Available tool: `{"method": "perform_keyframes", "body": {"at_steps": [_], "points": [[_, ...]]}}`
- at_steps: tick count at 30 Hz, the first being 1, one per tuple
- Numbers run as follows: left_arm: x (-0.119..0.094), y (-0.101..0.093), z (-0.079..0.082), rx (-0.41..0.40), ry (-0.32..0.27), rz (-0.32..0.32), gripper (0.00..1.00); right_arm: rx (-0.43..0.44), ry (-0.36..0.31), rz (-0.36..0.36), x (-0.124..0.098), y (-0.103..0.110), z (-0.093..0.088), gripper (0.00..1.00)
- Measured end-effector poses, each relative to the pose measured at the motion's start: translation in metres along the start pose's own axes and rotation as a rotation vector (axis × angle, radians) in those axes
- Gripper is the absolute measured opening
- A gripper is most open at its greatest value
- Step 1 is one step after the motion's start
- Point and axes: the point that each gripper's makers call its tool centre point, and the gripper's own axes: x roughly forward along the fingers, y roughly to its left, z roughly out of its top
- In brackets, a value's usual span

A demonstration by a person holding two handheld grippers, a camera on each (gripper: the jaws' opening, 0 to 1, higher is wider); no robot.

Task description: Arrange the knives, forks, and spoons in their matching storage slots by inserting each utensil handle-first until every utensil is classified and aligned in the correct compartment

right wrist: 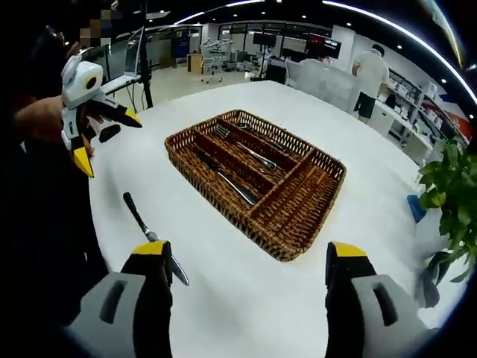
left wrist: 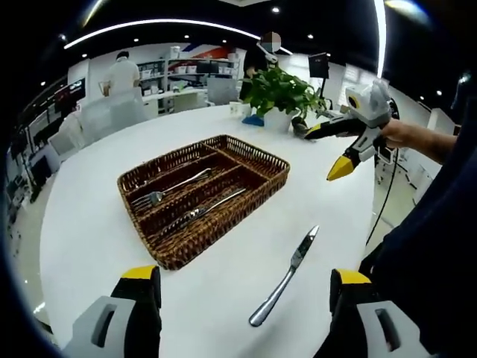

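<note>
A brown wicker cutlery basket [left wrist: 257, 155] with several slots sits mid-table. A fork [left wrist: 168, 190] lies in one long slot and another steel utensil [left wrist: 203, 212] in the slot beside it. A table knife [left wrist: 287, 274] lies loose on the white table near the basket, blade pointing away. My left gripper [left wrist: 245, 274] is open above the table, jaws either side of the knife's handle end but apart from it. A hand holds my right gripper [left wrist: 322, 153] open and empty in the air. In the right gripper view, the right gripper [right wrist: 250, 250] faces the basket [right wrist: 216, 198]; the knife [right wrist: 141, 220] lies partly behind its left jaw.
A potted green plant [left wrist: 279, 93] stands at the table's far edge, also seen in the right gripper view as the plant [right wrist: 451, 201]. The left gripper [right wrist: 110, 143] hangs open at the left. A person [left wrist: 123, 78] stands by shelves beyond the table. White tabletop [left wrist: 223, 298] surrounds the basket.
</note>
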Motion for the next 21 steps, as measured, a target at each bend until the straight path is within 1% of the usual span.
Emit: {"method": "perform_keyframes", "body": {"at_steps": [2, 3, 4, 5, 6, 8, 11, 12, 13, 15, 18, 21], "points": [[0.001, -0.003, -0.003, 0.008, 0.01, -0.009, 0.97, -0.008, 0.016, 0.031, 0.004, 0.008, -0.003, 0.77], [0.002, -0.004, -0.006, 0.005, 0.018, -0.015, 0.97, 0.004, 0.037, 0.065, 0.007, 0.015, -0.007, 0.74], [0.002, -0.007, -0.008, 0.0, 0.024, -0.028, 0.95, 0.014, 0.033, 0.069, 0.009, 0.016, -0.007, 0.7], [0.003, -0.011, -0.01, -0.006, 0.029, -0.046, 0.92, 0.02, 0.037, 0.103, 0.012, 0.023, -0.01, 0.66], [0.004, -0.013, -0.011, -0.009, 0.031, -0.054, 0.89, 0.027, 0.047, 0.11, 0.014, 0.025, -0.013, 0.63], [0.006, -0.017, -0.014, -0.016, 0.041, -0.067, 0.86, 0.024, 0.073, 0.16, 0.018, 0.037, -0.019, 0.57], [0.008, -0.021, -0.018, -0.011, 0.055, -0.083, 0.83, -0.017, 0.096, 0.207, 0.025, 0.052, -0.025, 0.54], [0.008, -0.022, -0.019, -0.01, 0.061, -0.089, 0.82, -0.037, 0.107, 0.244, 0.026, 0.061, -0.027, 0.53], [0.008, -0.023, -0.02, -0.01, 0.067, -0.095, 0.8, -0.04, 0.107, 0.249, 0.028, 0.064, -0.027, 0.5], [0.008, -0.025, -0.021, -0.009, 0.071, -0.104, 0.78, -0.072, 0.111, 0.274, 0.03, 0.072, -0.029, 0.48], [0.01, -0.027, -0.022, 0.001, 0.075, -0.112, 0.77, -0.125, 0.147, 0.299, 0.036, 0.082, -0.038, 0.49], [0.013, -0.03, -0.022, 0.016, 0.074, -0.115, 0.75, -0.164, 0.161, 0.318, 0.043, 0.09, -0.044, 0.46]]}}
